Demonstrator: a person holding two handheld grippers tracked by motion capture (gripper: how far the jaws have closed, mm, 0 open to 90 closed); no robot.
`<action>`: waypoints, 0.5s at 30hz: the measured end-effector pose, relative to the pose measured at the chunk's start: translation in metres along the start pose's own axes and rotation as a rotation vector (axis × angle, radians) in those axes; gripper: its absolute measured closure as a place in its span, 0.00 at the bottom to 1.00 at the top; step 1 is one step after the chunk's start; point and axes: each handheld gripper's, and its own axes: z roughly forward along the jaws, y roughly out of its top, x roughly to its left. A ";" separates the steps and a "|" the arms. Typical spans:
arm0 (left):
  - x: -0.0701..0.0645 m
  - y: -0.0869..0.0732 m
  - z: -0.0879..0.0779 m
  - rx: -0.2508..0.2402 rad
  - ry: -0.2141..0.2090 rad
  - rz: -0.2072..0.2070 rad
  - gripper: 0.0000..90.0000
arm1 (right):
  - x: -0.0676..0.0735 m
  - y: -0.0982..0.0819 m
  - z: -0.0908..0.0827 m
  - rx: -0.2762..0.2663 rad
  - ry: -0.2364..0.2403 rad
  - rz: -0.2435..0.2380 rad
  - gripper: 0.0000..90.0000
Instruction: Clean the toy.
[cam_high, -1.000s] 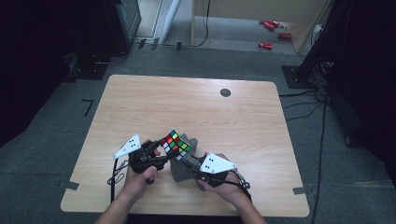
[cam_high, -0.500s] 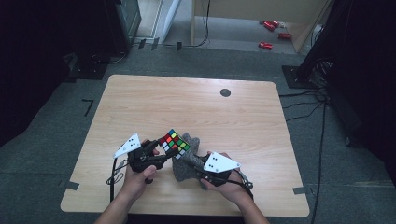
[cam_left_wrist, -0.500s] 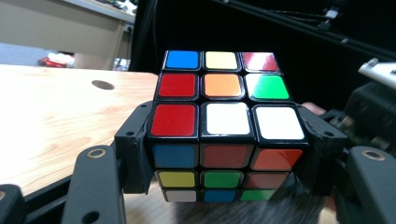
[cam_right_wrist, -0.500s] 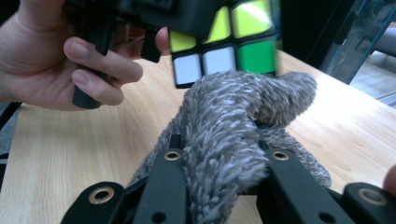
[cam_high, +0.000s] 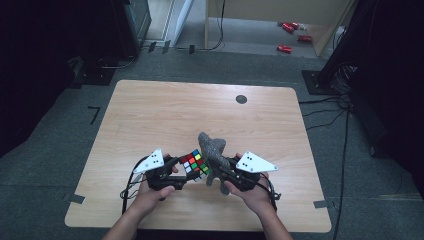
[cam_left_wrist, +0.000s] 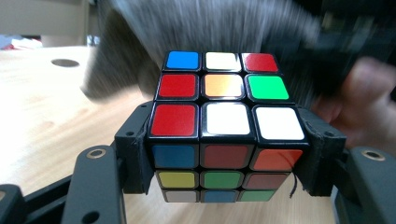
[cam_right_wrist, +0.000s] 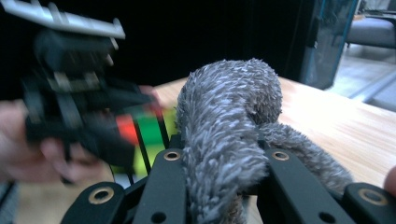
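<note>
While the high view sets the left gripper (cam_high: 186, 172) and right gripper (cam_high: 220, 172) side by side over the table's (cam_high: 150, 115) near edge, each gripper view gives the grip — left jaws pinching the cube (cam_left_wrist: 223, 126), right jaws squeezing the grey cloth (cam_right_wrist: 224, 135).

Wooden table (cam_high: 165, 115) under my feed — pale grain, rounded corners, standing on grey carpet (cam_high: 60, 165). I note a small dark round disc (cam_high: 241, 99) set in the tabletop near its far edge, right of centre. Strips of tape (cam_high: 77, 198) sit on the carpet at the table's near corners. Beyond the far edge — red objects (cam_high: 290, 26) scattered on the floor, too small to identify. Black cables (cam_high: 345, 125) trail along the right side.
</note>
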 end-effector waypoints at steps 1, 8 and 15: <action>-0.003 -0.001 0.002 0.011 0.004 0.021 0.39 | 0.001 0.002 -0.001 -0.013 0.008 0.010 0.87; -0.003 0.004 -0.004 -0.043 0.017 0.015 0.39 | -0.005 -0.007 0.004 0.011 0.008 0.084 0.87; 0.000 0.001 -0.001 -0.021 0.018 -0.006 0.39 | 0.001 0.000 0.003 0.005 0.006 0.078 0.87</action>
